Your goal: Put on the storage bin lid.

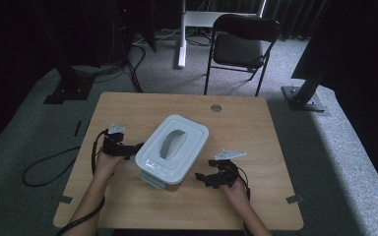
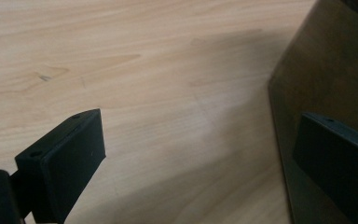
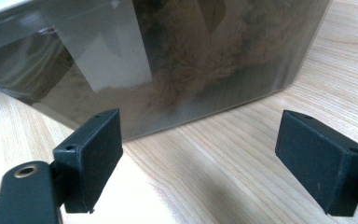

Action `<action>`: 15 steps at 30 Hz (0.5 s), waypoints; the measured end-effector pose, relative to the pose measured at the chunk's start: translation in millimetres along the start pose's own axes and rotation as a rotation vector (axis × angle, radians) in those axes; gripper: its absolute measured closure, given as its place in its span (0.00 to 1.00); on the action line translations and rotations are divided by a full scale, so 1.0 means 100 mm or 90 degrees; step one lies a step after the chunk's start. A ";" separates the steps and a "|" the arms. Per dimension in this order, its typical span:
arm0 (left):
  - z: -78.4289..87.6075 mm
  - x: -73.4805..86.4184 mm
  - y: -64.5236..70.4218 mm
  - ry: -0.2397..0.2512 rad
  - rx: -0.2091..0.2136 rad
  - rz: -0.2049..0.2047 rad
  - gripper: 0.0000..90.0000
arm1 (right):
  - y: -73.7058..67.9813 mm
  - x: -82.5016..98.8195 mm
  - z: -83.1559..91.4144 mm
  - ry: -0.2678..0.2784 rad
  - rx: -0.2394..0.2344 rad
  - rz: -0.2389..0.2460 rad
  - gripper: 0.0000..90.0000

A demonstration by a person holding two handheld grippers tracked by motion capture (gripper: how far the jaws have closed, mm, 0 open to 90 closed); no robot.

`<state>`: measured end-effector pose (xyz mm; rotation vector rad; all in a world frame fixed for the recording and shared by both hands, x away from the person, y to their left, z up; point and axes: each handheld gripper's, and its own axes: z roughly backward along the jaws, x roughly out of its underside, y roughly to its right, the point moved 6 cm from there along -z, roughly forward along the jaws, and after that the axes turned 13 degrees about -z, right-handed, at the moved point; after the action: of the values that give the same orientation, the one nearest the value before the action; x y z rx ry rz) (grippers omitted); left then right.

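1. While the lidded box (image 1: pixel 173 149) sits mid-surface (image 1: pixel 236 206), the left gripper (image 1: pixel 128 148) flanks it, fingers apart.
2. Opposite, the right gripper (image 1: pixel 203 177) faces its wall, fingers spread, empty.

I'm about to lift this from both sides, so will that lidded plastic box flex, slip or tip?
The box looks like rigid moulded plastic, so probably stiff. Its smooth, glossy translucent wall may slip against the pads. Wide and low, it seems unlikely to tip; the soft-looking contents suggest it is fairly light.

Box mid-desk, a tool at each side

The box (image 1: pixel 173 149) sits on the desk (image 1: pixel 256 128) centre; left tool (image 1: pixel 128 149) beside its left wall, right tool (image 1: pixel 204 178) near its right.
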<state>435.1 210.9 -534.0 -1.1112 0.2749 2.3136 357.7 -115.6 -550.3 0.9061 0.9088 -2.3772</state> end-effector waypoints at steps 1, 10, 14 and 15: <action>0.00 0.02 0.04 -0.001 0.010 0.004 0.04 | 0.00 0.00 0.00 -0.002 0.002 0.002 0.16; 0.03 0.08 0.27 -0.002 0.044 -0.012 0.04 | 0.03 -0.01 0.03 -0.002 0.007 0.004 0.16; 0.03 0.08 0.42 -0.004 0.069 -0.031 0.04 | 0.07 -0.02 0.06 -0.001 0.010 0.000 0.16; 0.03 0.07 0.46 -0.004 0.072 -0.038 0.04 | 0.08 -0.01 0.07 -0.001 0.011 -0.001 0.16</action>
<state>403.6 176.9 -540.0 -1.0423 0.3597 2.2196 360.4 -125.3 -548.7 0.9097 0.8909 -2.3906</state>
